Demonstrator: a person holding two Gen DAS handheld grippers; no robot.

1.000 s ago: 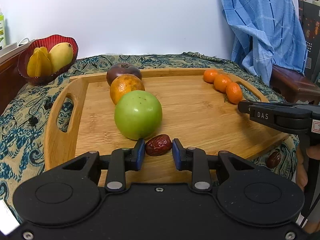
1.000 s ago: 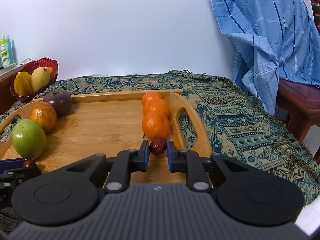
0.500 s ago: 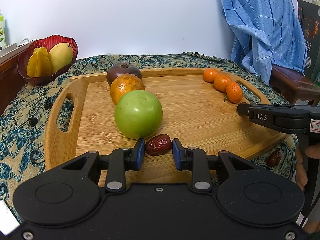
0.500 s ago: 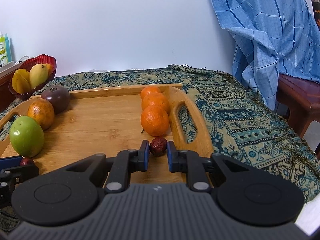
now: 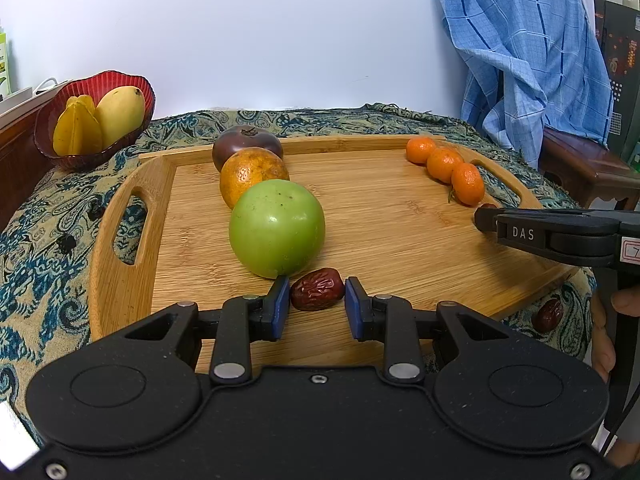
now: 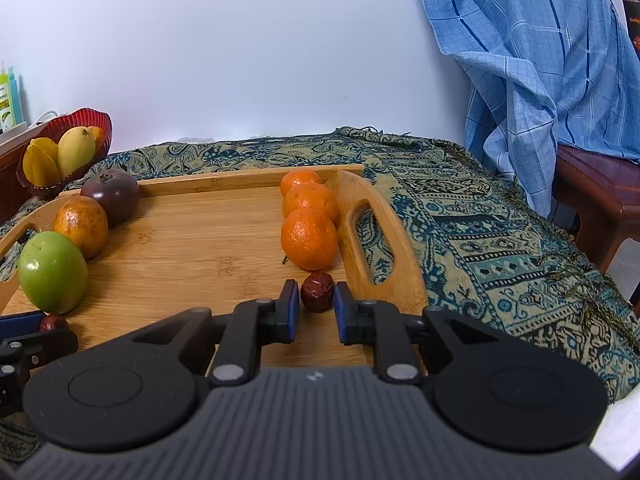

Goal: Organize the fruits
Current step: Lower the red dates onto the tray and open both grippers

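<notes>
A wooden tray (image 5: pixel 380 220) holds a left row: a dark purple fruit (image 5: pixel 246 148), an orange (image 5: pixel 252 176) and a green apple (image 5: pixel 276 228). A red date (image 5: pixel 317 289) lies in front of the apple, between the open pads of my left gripper (image 5: pixel 316 304). On the tray's right side lie three mandarins (image 6: pixel 308 238) in a row. A second red date (image 6: pixel 317 292) rests on the tray just in front of them, between the slightly parted pads of my right gripper (image 6: pixel 317 308). Neither date is pinched.
A red bowl (image 5: pixel 72 120) with a mango and a starfruit stands at the back left. Another date (image 5: pixel 548 315) lies on the patterned cloth off the tray's right front corner. A blue cloth (image 5: pixel 520 60) hangs over a chair at the right.
My right gripper has opened a little and let go of its date, which now rests on the tray below the mandarins. My left gripper has not moved.
</notes>
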